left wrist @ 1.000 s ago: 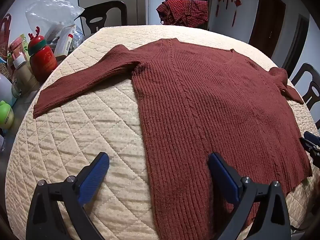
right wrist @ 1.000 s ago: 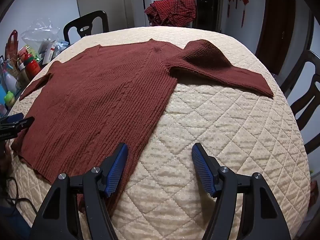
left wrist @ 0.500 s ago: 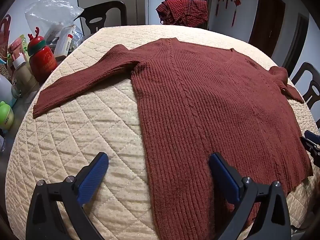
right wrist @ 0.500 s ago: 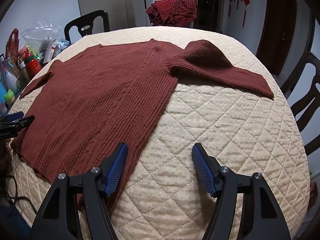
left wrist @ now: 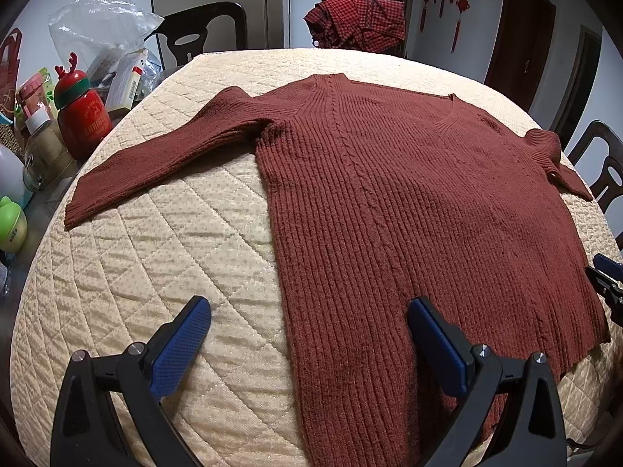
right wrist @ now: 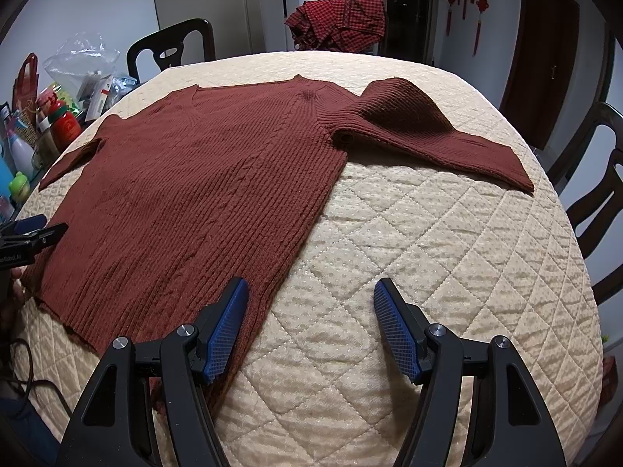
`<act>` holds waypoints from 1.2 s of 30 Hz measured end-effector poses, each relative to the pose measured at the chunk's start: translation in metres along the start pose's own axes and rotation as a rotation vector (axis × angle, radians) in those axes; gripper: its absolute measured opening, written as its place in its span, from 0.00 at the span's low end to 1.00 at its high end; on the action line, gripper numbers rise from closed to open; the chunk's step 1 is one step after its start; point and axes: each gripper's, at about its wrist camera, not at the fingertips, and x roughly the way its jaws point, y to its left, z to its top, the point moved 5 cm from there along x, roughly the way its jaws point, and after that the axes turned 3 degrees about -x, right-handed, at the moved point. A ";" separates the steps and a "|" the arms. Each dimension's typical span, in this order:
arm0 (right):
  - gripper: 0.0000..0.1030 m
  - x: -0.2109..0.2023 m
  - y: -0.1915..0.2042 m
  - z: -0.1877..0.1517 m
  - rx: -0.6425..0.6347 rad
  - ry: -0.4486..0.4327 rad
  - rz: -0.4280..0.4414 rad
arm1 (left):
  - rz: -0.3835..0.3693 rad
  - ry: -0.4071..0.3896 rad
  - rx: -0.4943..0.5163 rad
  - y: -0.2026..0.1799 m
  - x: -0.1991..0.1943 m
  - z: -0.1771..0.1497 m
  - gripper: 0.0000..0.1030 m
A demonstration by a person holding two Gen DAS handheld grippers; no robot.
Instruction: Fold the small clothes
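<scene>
A rust-red ribbed knit sweater (left wrist: 409, 210) lies flat, front up, on a round table with a cream quilted cover (left wrist: 155, 257). It also shows in the right wrist view (right wrist: 202, 194). Both sleeves are spread out: one (left wrist: 155, 155) to the left, one (right wrist: 424, 136) to the right. My left gripper (left wrist: 307, 311) is open and empty, straddling the sweater's left side edge near the hem. My right gripper (right wrist: 311, 295) is open and empty, straddling the right side edge near the hem. Each gripper's tip shows at the other view's edge.
A red reindeer bottle (left wrist: 81, 116), jars, boxes and a plastic bag (left wrist: 97, 39) crowd the table's left side. A red checked garment (left wrist: 358, 19) hangs on a far chair. Dark chairs (right wrist: 599, 202) stand around the table.
Both views have shifted very slightly. The sweater has not moved and both grippers stay open.
</scene>
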 end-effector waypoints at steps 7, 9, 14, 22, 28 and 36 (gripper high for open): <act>0.65 -0.001 0.001 0.000 0.003 -0.004 0.003 | 0.001 0.006 -0.003 0.002 0.000 0.000 1.00; 0.65 -0.001 0.001 0.000 0.002 -0.004 0.004 | 0.000 0.006 -0.004 0.002 0.000 0.000 1.00; 0.65 -0.001 0.001 0.000 0.003 -0.004 0.004 | 0.002 0.008 -0.003 0.002 0.001 0.000 1.00; 0.65 -0.001 0.001 0.001 0.003 -0.004 0.005 | 0.002 0.009 -0.003 0.002 0.001 0.000 1.00; 0.65 -0.001 0.001 0.000 0.003 -0.004 0.005 | 0.003 0.011 -0.003 0.002 0.001 0.000 1.00; 0.65 -0.001 0.001 0.000 0.003 -0.004 0.005 | 0.002 0.011 -0.005 0.002 0.001 0.000 1.00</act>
